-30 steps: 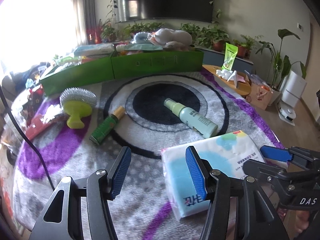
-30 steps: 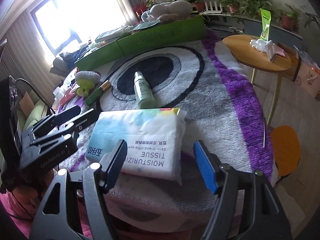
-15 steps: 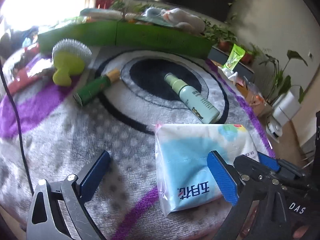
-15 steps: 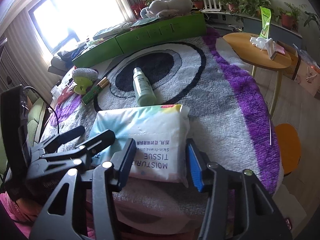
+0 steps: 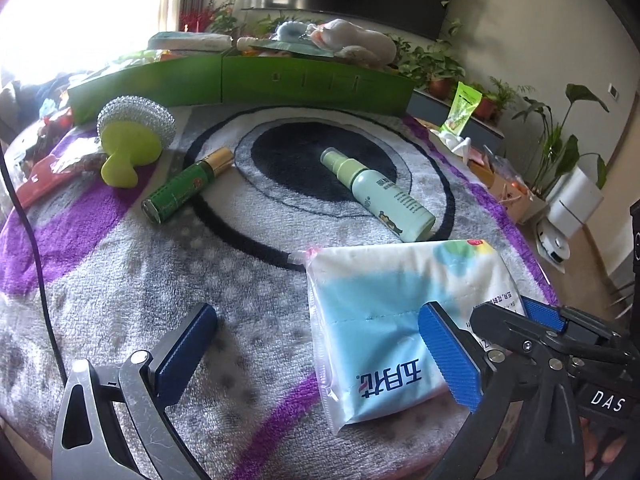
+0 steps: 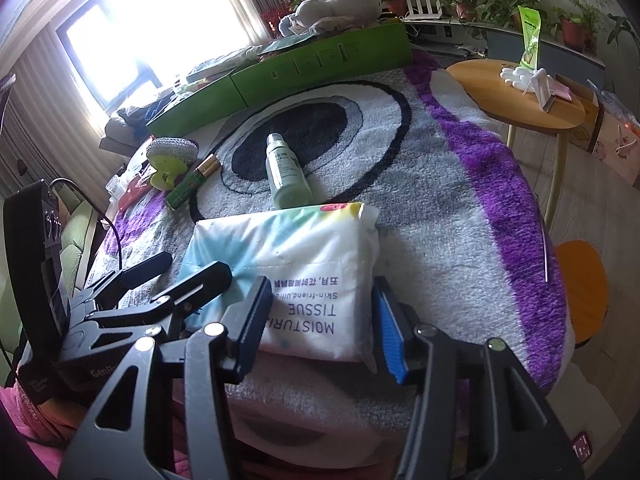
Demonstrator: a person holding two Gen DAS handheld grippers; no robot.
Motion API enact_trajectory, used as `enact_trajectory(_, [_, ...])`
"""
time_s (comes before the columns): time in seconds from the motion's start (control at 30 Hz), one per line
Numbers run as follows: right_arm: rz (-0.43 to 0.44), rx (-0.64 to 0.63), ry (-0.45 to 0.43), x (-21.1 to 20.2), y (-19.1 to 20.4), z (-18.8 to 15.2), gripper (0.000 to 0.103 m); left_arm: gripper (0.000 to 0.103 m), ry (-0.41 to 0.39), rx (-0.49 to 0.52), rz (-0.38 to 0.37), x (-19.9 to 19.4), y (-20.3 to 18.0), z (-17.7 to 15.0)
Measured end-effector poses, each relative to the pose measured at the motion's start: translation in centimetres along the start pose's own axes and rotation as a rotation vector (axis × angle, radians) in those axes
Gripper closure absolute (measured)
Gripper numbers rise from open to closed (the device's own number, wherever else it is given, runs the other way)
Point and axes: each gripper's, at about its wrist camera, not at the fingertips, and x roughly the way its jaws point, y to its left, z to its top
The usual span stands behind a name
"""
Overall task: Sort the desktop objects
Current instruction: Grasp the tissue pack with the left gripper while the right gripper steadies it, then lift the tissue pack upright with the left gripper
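A white and blue tissue pack (image 6: 296, 264) lies at the near edge of the rug-covered table (image 6: 440, 216). My right gripper (image 6: 320, 326) is shut on the pack's near end, one blue pad against each side. My left gripper (image 5: 316, 356) stands wide open just above the rug. Its right finger (image 5: 448, 360) hangs over the pack's left part and its left finger over bare rug. In the left wrist view the right gripper (image 5: 516, 314) shows at the pack's (image 5: 384, 308) right edge. Farther back lie a pale green spray bottle (image 5: 380, 192), a dark green bottle with a gold cap (image 5: 184, 186) and a steel scrubber on a lime handle (image 5: 132, 136).
A long green box (image 5: 240, 84) filled with things runs along the table's far edge. Red packets (image 5: 44, 180) and a black cable (image 5: 36, 260) lie at the left. Off the right side stand a round wooden side table (image 6: 532, 96) and an orange stool (image 6: 580, 288).
My left gripper opened from a narrow gap to full width and rolled a little. My right gripper's jaws closed in from wide open onto the tissue pack's near end.
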Motion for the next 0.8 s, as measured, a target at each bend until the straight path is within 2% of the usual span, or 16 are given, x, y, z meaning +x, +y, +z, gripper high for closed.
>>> enact_trajectory(0.13, [-0.003,-0.002,0.002,0.0,0.0,-0.1,0.052,0.009,-0.017,0.016,-0.003,-0.3,-0.4,0.1])
enact_trajectory(0.3, [-0.017,-0.011,-0.002,0.0,0.3,-0.1,0.052,0.047,-0.040,0.098,-0.058,-0.8,-2.0,0.0])
enact_trajectory(0.57, [-0.031,-0.028,-0.004,-0.1,0.5,-0.1,0.054,0.047,0.004,0.076,-0.104,-0.6,-1.6,0.4])
enact_trajectory(0.8, [-0.010,0.004,0.004,-0.3,0.5,0.0,0.055,0.047,0.002,0.087,-0.128,-1.1,-1.7,0.7])
